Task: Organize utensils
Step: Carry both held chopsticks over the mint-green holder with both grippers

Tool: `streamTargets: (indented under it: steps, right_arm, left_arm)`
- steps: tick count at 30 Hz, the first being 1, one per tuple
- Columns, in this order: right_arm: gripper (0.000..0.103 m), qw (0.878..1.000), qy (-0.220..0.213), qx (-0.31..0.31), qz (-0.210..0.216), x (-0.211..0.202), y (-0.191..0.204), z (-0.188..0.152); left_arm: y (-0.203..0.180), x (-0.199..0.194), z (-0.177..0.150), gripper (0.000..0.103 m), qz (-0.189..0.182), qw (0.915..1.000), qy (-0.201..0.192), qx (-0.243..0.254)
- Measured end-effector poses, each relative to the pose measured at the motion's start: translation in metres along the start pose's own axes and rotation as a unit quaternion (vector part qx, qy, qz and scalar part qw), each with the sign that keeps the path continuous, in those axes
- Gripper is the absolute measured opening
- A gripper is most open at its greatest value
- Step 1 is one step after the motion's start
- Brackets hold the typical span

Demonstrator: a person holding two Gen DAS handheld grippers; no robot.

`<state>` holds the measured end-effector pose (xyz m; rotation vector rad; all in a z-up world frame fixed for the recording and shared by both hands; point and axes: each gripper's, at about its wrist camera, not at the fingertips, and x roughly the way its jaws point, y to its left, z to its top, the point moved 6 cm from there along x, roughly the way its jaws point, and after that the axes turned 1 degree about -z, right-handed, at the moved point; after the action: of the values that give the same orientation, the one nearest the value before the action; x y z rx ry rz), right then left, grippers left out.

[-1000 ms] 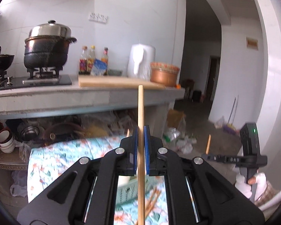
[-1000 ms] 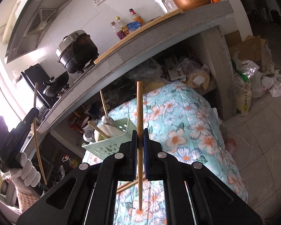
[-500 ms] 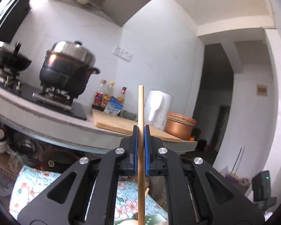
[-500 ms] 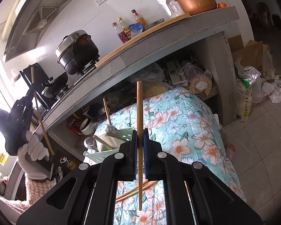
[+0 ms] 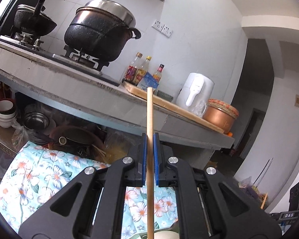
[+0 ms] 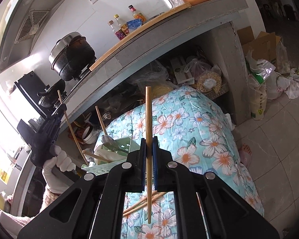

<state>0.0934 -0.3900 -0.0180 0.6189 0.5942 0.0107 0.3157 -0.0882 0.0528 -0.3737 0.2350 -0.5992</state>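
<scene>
Left gripper: your blue ribbed pads pinch a slim round wooden chopstick, tip over the basket.
Basket: pale green plastic, star cut-outs, on the floral cloth.
Right gripper: clamped on a straight wooden chopstick.

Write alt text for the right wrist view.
The right tool grips a chopstick upright above a floral cloth. To the left, a gloved hand holds the left tool, lowering another chopstick toward a green basket of utensils; loose chopsticks lie on the cloth.
</scene>
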Motion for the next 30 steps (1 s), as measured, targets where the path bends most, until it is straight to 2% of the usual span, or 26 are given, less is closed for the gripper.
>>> streamTargets:
  steps: [8,14,16,18,22,30]
  right_arm:
    - [0.006,1.0,0.005,0.003,0.002,0.004,-0.003,-0.001]
    - [0.006,1.0,-0.002,-0.002,0.0,-0.003,0.0,0.0]
    - [0.006,1.0,-0.005,-0.005,-0.001,-0.006,0.002,0.0]
    - [0.006,1.0,-0.01,-0.011,-0.001,-0.01,0.007,0.001]
    - [0.006,0.999,-0.025,-0.026,-0.003,-0.02,0.017,0.004]
    - [0.006,0.995,-0.068,-0.071,0.017,-0.056,0.057,0.021]
  left_arm:
    - [0.009,-0.004,-0.018,0.006,0.025,0.9994,0.008,0.023]
    - [0.011,-0.02,-0.027,0.006,0.034,0.9985,0.016,0.04]
    - [0.012,-0.028,-0.03,0.012,0.037,0.9984,0.018,0.04]
    - [0.015,-0.037,-0.032,0.029,0.041,0.9982,0.017,0.039]
    - [0.018,-0.053,-0.038,0.037,0.04,0.9983,0.022,0.036]
    - [0.029,-0.083,-0.046,0.044,0.042,0.9983,0.028,0.027]
